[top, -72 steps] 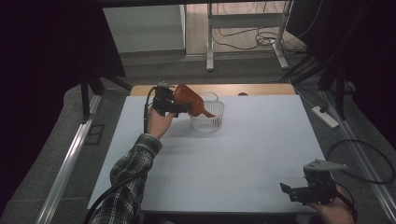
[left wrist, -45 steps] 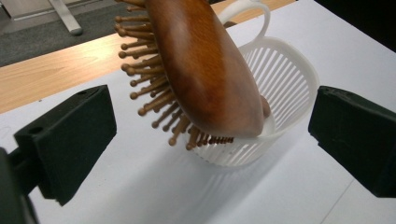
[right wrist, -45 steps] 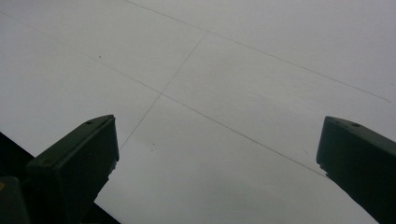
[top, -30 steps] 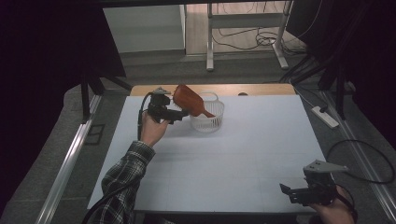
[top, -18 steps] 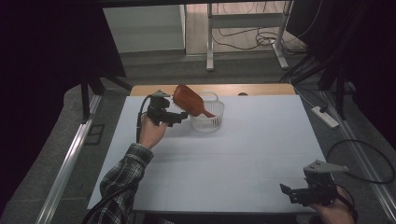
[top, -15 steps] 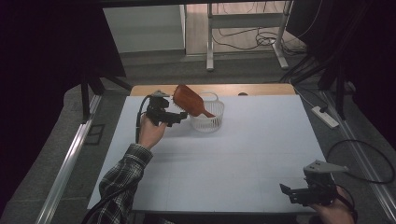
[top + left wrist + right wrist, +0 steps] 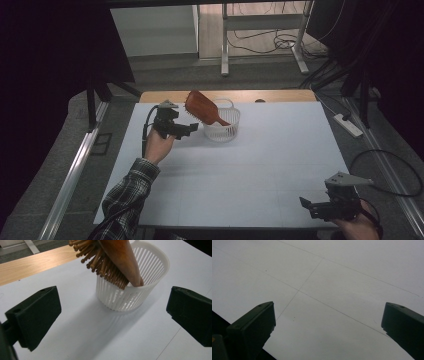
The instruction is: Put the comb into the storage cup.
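Both tongs gape empty: left tongs [image 7: 192,128] just beside the basket [image 7: 222,127] holding the hairbrush [image 7: 202,107], right tongs [image 7: 312,207] at the table's [image 7: 260,165] near edge.

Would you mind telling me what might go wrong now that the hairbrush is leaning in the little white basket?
1. The hairbrush stands handle-down with its heavy head far past the rim of the basket, so it may tip the light basket over.
2. The left hand-held gripper is open, close beside the brush head; a careless pull back might catch the bristles.
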A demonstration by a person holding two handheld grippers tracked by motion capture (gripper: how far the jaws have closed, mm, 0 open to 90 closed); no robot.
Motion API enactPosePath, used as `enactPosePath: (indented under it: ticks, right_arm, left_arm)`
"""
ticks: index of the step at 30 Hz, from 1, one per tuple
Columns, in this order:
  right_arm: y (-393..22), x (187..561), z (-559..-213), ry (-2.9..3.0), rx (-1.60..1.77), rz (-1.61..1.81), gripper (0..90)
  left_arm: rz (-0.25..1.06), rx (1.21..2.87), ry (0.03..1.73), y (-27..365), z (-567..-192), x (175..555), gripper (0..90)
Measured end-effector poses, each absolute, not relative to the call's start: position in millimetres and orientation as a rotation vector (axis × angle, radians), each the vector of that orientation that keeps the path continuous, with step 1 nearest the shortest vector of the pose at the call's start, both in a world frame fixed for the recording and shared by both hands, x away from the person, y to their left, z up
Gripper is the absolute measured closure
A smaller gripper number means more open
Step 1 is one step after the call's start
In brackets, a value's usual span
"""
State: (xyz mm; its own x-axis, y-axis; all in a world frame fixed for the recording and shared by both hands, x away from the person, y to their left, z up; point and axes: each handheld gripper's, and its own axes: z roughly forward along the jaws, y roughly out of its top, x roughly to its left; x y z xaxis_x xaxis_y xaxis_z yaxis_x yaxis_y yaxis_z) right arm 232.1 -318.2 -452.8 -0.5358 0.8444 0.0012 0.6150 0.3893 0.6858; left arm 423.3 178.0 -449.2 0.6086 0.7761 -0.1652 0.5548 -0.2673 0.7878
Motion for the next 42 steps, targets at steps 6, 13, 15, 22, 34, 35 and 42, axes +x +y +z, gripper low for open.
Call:
enactPosePath:
  ticks: [6, 13, 15, 22, 34, 35, 42]
  right_arm:
    - [-319, 233, -453, 2.305, 1.278, 0.921, 0.0]
    - [-320, 233, -453, 2.294, 1.287, 0.924, 0.0]
    - [-319, 233, -453, 2.295, 1.286, 0.923, 0.0]
    - [-320, 232, -453, 2.295, 1.285, 0.929, 0.0]
    - [-320, 232, -452, 2.296, 1.281, 0.934, 0.0]
    - [-320, 232, -452, 2.297, 1.281, 0.933, 0.0]
    - [-319, 232, -452, 2.296, 1.278, 0.929, 0.0]
  left_arm:
    - [0.318, 1.951, 1.045, 181, -454, 419, 0.0]
    - [0.292, 1.937, 1.051, 184, -461, 415, 0.0]
    - [0.289, 1.949, 1.050, 183, -462, 413, 0.0]
    - [0.248, 1.931, 1.046, 181, -464, 407, 0.0]
    - [0.260, 1.949, 1.030, 179, -463, 394, 0.0]
    - [0.261, 1.947, 1.031, 180, -463, 393, 0.0]
    - [0.256, 1.932, 1.034, 185, -461, 386, 0.0]
